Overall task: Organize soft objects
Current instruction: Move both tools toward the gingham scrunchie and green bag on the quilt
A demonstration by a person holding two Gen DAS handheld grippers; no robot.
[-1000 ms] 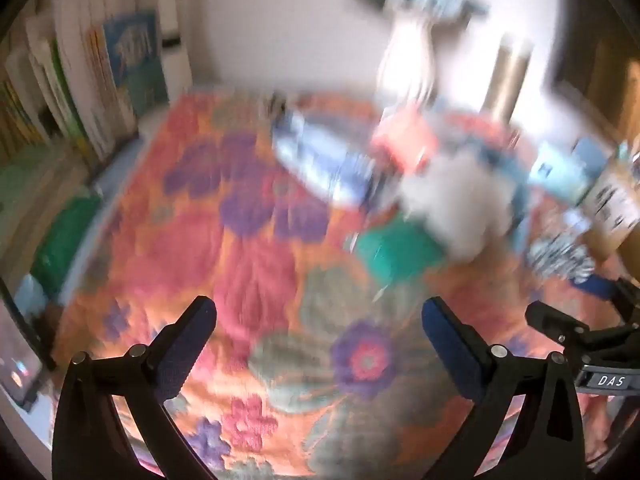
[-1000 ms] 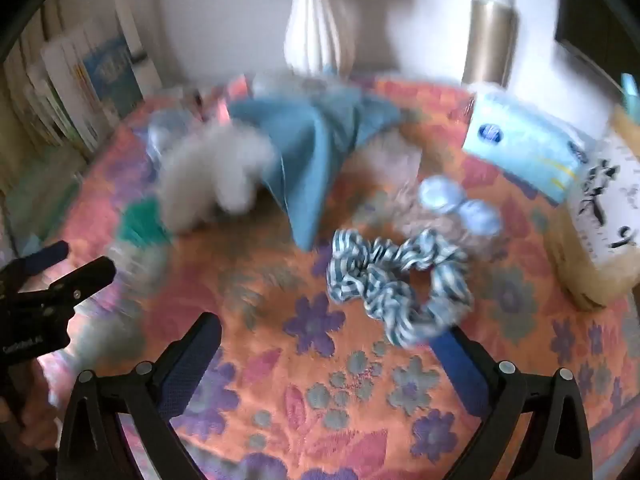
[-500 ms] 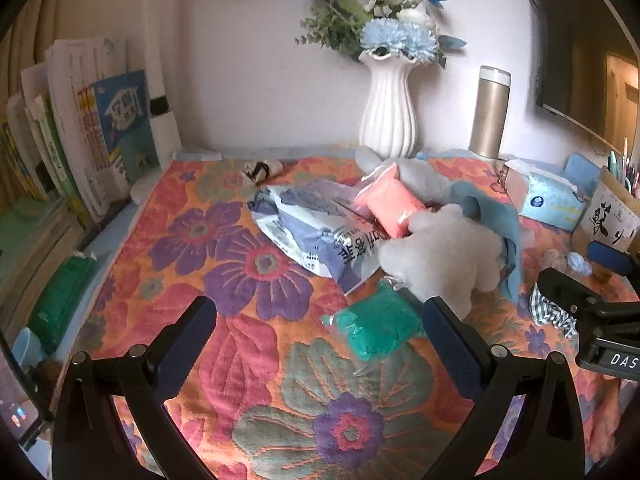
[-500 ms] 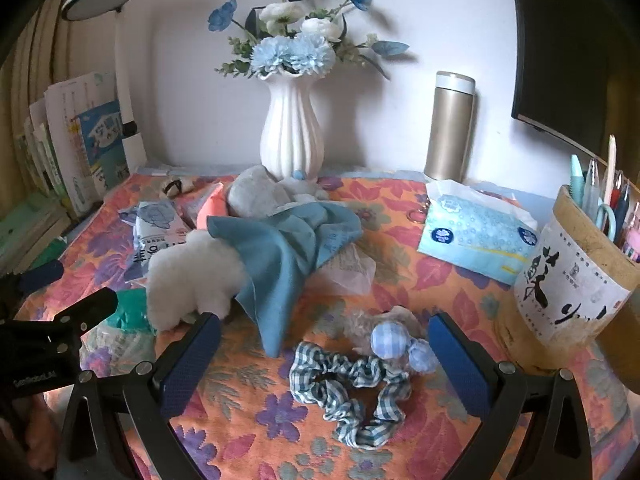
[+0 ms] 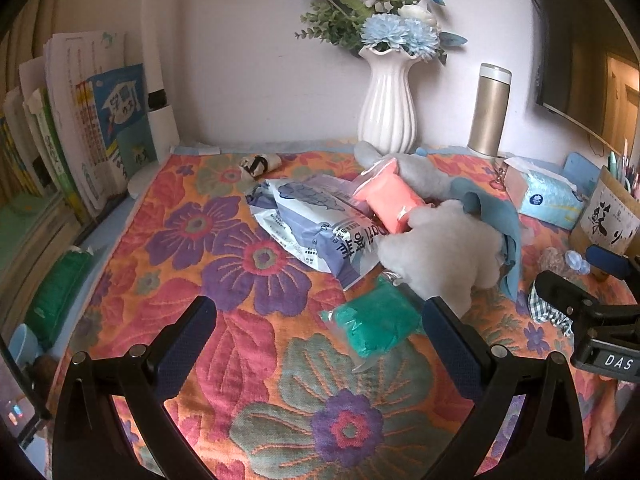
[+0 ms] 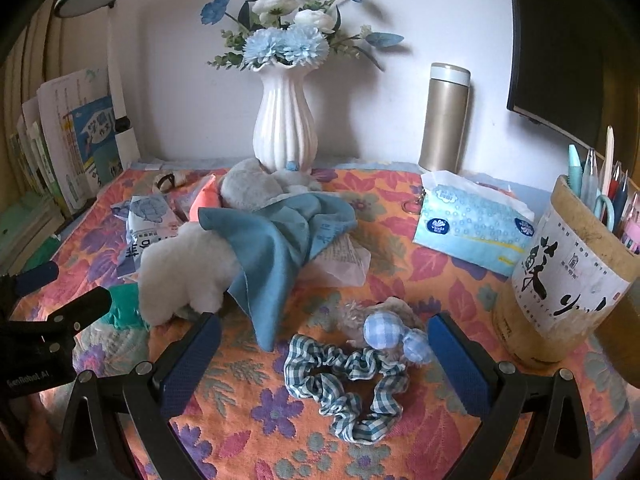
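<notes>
Left gripper (image 5: 316, 332): the jaws are held wide apart and nothing is gripped; only the flowered cloth (image 5: 224, 264) is seen between them.
Right gripper (image 6: 324, 350): the jaws are spread wide and empty, held low over the cloth.
Checked scrunchie (image 6: 348, 380): it is seen lying on the cloth between the right gripper's fingers and slightly ahead of them, touched by neither.
Checked ball tie (image 6: 382, 330): it is placed just beyond the scrunchie, toward the right finger, against a pale fuzzy scrap.
Green packet (image 5: 374, 320): it is found just ahead of the left gripper's right finger, lying flat; whether the finger is touched cannot be told.
White plush (image 5: 440, 256): it is seen ahead and right of the left gripper, resting just beyond the green packet.
Blue cloth (image 6: 276, 240): it is draped over the plush's far side, ahead of the right gripper and left of its centre line.
Pink packet (image 5: 388, 200): it is wedged between the printed bag (image 5: 320, 224) and a grey plush (image 6: 248, 188), further ahead of the left gripper.
Tissue pack (image 6: 472, 228): it is seen ahead and right of the right gripper.
Pen holder (image 6: 568, 292): it stands just right of the right finger.
Vase (image 6: 284, 128): it is set at the far edge, by the wall.
</notes>
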